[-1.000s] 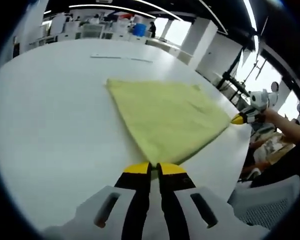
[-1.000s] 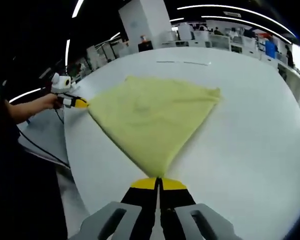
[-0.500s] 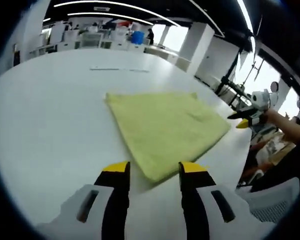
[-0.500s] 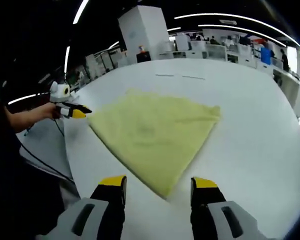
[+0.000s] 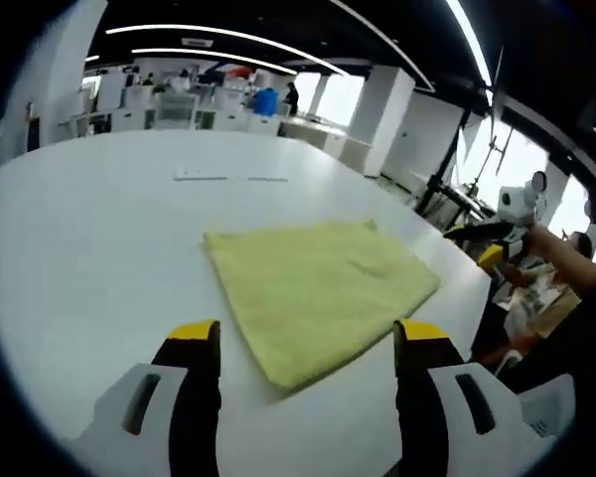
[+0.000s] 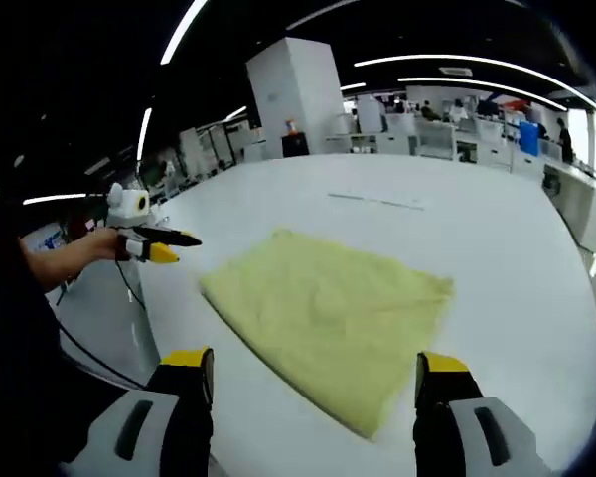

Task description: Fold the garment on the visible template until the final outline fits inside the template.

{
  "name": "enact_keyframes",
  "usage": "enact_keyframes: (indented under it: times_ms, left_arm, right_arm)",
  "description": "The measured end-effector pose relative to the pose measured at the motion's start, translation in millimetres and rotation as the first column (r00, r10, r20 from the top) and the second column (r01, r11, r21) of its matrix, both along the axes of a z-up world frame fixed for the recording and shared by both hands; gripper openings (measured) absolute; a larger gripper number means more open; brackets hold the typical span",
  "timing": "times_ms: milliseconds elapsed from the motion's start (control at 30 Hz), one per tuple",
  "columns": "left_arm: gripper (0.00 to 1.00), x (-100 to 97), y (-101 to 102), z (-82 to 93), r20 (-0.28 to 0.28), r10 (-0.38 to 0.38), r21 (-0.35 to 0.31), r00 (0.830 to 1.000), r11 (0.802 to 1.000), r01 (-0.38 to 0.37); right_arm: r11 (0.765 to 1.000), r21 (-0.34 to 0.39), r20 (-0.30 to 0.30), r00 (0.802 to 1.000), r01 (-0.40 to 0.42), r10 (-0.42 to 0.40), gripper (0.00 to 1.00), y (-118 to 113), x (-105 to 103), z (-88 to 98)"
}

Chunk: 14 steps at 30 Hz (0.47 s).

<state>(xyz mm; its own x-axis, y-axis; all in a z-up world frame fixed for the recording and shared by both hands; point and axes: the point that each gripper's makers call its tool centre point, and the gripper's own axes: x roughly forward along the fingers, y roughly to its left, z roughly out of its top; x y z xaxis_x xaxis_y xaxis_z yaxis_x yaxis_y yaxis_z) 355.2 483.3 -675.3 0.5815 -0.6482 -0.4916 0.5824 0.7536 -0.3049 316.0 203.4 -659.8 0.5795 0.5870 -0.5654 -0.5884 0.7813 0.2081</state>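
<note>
The left gripper (image 5: pixel 308 343) hangs above the white table (image 5: pixel 79 248), jaws spread wide and holding nothing, the near corner of the yellow-green garment (image 5: pixel 318 293) between them. The right gripper (image 6: pixel 313 373) is likewise wide and unladen over its own near corner. The garment lies flat, folded, mid-table. A hand (image 6: pixel 104 243) holds the left gripper off the table's left edge.

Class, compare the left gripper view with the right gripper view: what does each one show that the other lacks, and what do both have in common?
The left gripper view alone has the left gripper, jaws open, in the foreground, with the right gripper at the right edge. The right gripper view reverses this, with the right gripper open in front and the left gripper at the left. Both share the folded yellow garment lying flat on the white table.
</note>
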Motion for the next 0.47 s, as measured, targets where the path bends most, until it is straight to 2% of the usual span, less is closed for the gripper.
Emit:
enact_keyframes:
  times_ms: [233,467]
  left_arm:
    - [0.87,-1.2,-1.3,7.2,0.024,0.013,-0.010,1.000,1.000,-0.013]
    - [0.98,-6.4,-6.2,8.1,0.047,-0.032,0.026,0.998,0.999,0.030]
  right_arm:
    - [1.000,0.000,0.005,1.000,0.027,-0.027,0.95,4.5,-3.3,5.6]
    - [0.997,0.030,0.010,0.997,0.076,-0.077,0.99,2.1,-8.2,10.7]
